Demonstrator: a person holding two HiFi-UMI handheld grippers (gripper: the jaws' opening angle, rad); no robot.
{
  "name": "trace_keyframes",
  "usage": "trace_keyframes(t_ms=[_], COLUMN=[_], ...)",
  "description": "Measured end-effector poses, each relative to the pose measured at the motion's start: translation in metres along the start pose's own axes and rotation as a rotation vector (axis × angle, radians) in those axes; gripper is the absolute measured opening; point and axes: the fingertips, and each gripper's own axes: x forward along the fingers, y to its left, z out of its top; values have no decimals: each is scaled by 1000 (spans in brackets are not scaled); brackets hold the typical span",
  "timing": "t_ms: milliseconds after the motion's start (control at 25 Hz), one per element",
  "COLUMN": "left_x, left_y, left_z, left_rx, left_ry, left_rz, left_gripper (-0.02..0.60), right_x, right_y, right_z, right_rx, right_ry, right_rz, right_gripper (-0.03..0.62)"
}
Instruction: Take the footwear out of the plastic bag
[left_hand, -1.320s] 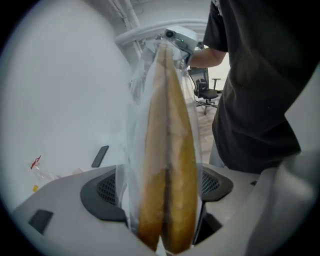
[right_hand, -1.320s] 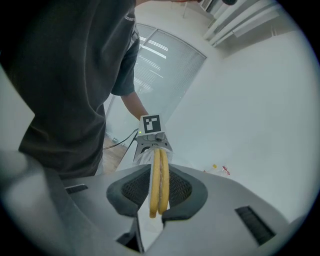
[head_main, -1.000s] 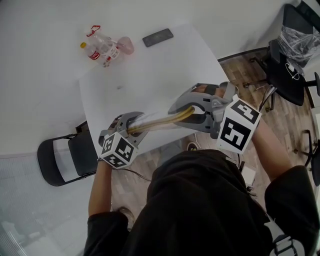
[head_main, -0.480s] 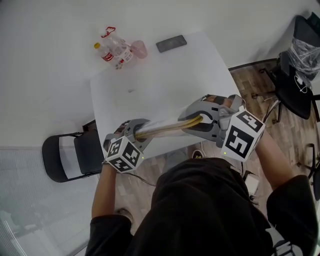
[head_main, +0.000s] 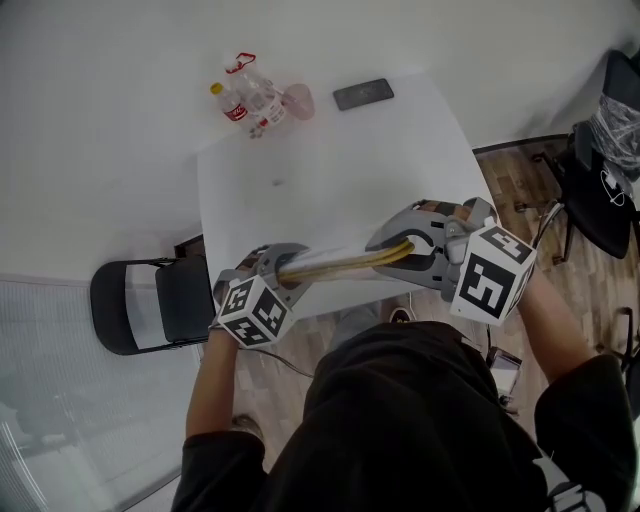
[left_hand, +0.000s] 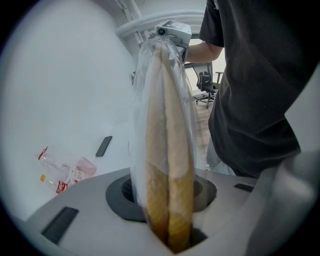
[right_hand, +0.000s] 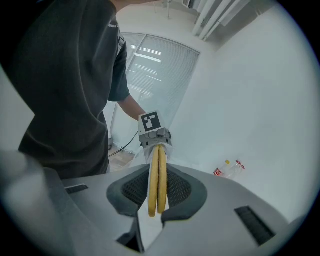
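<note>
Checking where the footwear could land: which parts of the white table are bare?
The table is bare across its middle and right side, between the phone at the far edge and the plastic bag of slippers held over the near edge. Crowded: the far left corner, with bottles.

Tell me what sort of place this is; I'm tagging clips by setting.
Probably an office or workroom: a white table, a black folding chair beside it, and an office chair on wood-look flooring.

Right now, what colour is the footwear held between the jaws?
The footwear is tan-yellow, clearest in the right gripper view.
</note>
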Motion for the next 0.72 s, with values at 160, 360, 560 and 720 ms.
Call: trace_keyframes(t_ms=[160,360,560,720], left_x=[-1,-9,-5,-14], left_y=[1,1,-1,3], left_z=[-2,-4,-31,-32], left_rx=[-12,-53,-4,-90], left_ry=[-9,-43,77,10], left_rz=[-5,-8,8,17], left_gripper=[138,137,132,123], right_x=[0,-6,-13,-21], right_y=[-1,-2,-5,-7], right_z=[0,0,2,3], right_rx=[-1,25,-11,0], right_ry=[6,-13,19,-1], right_rz=[-4,-5,-18,-26], right_gripper=[69,69,69,69])
